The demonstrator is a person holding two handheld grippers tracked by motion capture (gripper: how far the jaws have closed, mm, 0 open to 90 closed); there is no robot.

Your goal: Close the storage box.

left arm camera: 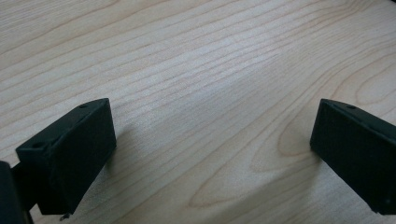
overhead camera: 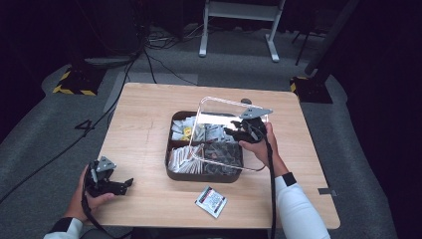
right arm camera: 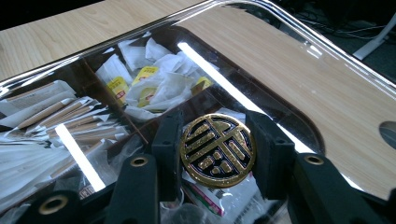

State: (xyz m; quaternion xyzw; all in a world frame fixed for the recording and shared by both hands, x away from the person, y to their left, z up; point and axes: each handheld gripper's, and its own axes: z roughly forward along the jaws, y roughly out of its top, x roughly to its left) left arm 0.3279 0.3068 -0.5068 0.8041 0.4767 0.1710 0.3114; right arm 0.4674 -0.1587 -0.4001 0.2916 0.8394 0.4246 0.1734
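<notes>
While clamped on the gold knob (right arm camera: 217, 150), right gripper (right arm camera: 217, 154) holding clear lid (overhead camera: 219, 107) tilted over the box (overhead camera: 171, 174). Could twist or slip off if grip loosens. Left gripper (left arm camera: 210, 154) wide open, nothing between, over bare table (left arm camera: 196, 56).

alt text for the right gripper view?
The right gripper clamps the round gold-and-black knob of a clear lid, held above a dark compartment box of paper sachets on a wooden table.

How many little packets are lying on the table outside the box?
1. One white packet lies on the table, just in front of the box. Others could hide behind the clear lid.
</notes>
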